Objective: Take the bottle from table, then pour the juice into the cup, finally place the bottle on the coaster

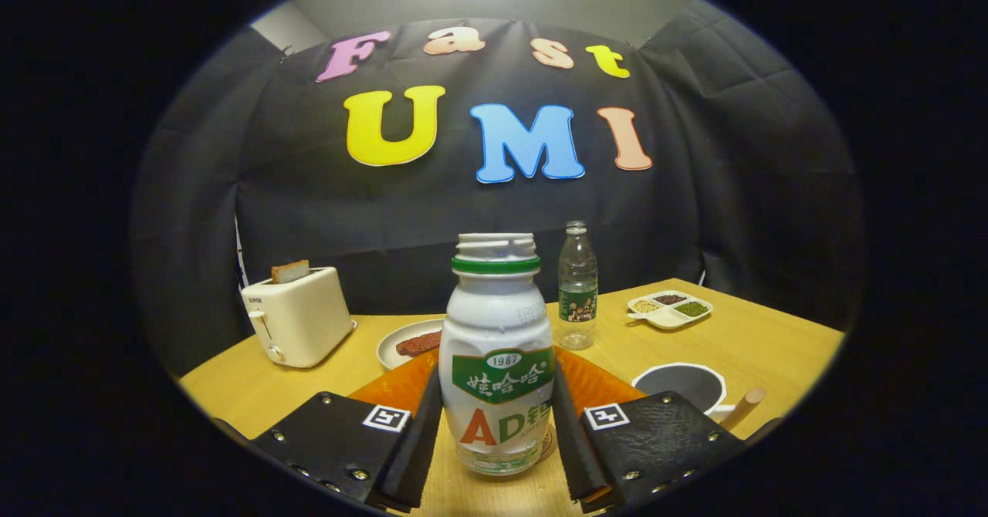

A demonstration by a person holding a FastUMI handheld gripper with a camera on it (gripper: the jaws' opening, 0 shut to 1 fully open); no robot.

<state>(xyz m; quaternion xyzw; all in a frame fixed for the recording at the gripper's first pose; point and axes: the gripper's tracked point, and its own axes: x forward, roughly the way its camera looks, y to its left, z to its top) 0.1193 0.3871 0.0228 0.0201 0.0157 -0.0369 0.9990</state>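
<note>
Jaws clamped on the bottle (498,363), one finger pressed to each side of its body at lower centre of the frame. Bottle upright, uncapped, base over the round coaster (546,444) on the tabletop (760,339); contact there unclear. Cup (683,386) close at lower right, wooden stick beside it. Orange mat (598,382) behind the bottle. Toaster (297,316) at left, plate (405,341) and clear water bottle (577,285) beyond, sectioned dish (670,309) right. Open wood near the right edge.
</note>
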